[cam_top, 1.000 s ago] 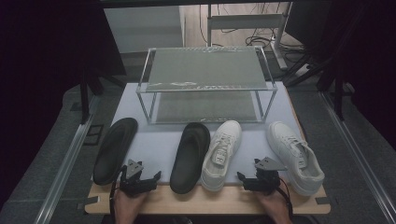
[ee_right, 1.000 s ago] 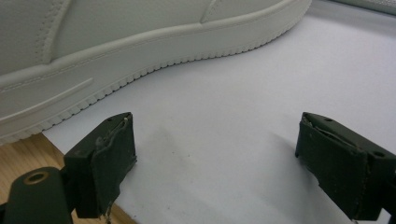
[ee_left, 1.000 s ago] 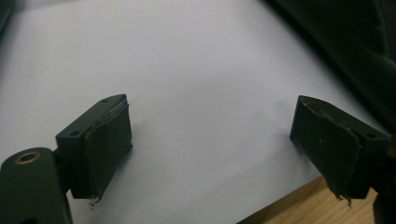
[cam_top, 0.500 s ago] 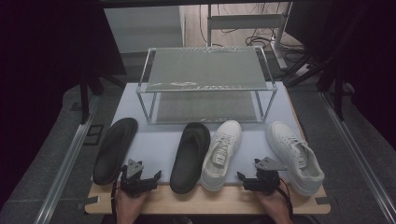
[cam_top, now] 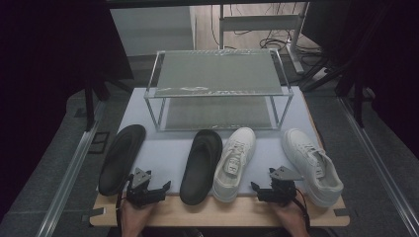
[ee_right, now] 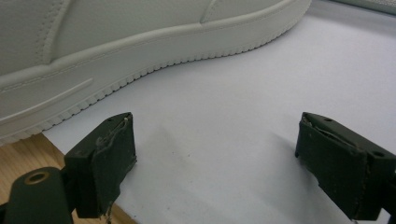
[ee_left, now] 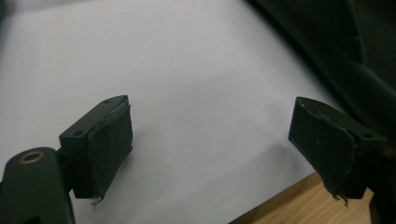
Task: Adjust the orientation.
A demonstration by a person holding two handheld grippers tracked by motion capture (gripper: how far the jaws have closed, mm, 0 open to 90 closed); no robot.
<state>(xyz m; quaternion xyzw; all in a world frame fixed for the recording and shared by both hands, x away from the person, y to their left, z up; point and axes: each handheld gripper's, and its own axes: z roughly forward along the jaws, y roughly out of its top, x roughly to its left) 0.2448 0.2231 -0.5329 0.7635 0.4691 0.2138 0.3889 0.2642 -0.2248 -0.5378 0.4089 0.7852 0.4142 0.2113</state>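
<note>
**Both claws released at the near edge of the counter**

You hold the left claw point(cam_top: 157, 190) at the front edge of the counter point(cam_top: 222, 213), between the two black slippers. Its jaws stand wide apart with nothing between them. In the left gripper view, they hang over the white mat point(ee_left: 187, 84), and the dark side of a slipper point(ee_left: 345, 51) is just beside the jaw on the right side of that view.

Your right claw point(cam_top: 261, 190) is also released, with the jaws far from each other. It sits between the two white sneakers. In the right gripper view, the sole of a sneaker point(ee_right: 140, 51) runs close in front of the jaws, not touching them.

The four shoes lie in a row on the mat, toes away from you: the left slipper point(cam_top: 121, 157), the second slipper point(cam_top: 201, 159), then one sneaker point(cam_top: 234, 163) touching it, and the other sneaker point(cam_top: 312, 165) well apart at the right. Behind them stands a rack point(cam_top: 220, 89) with two shelves.
</note>
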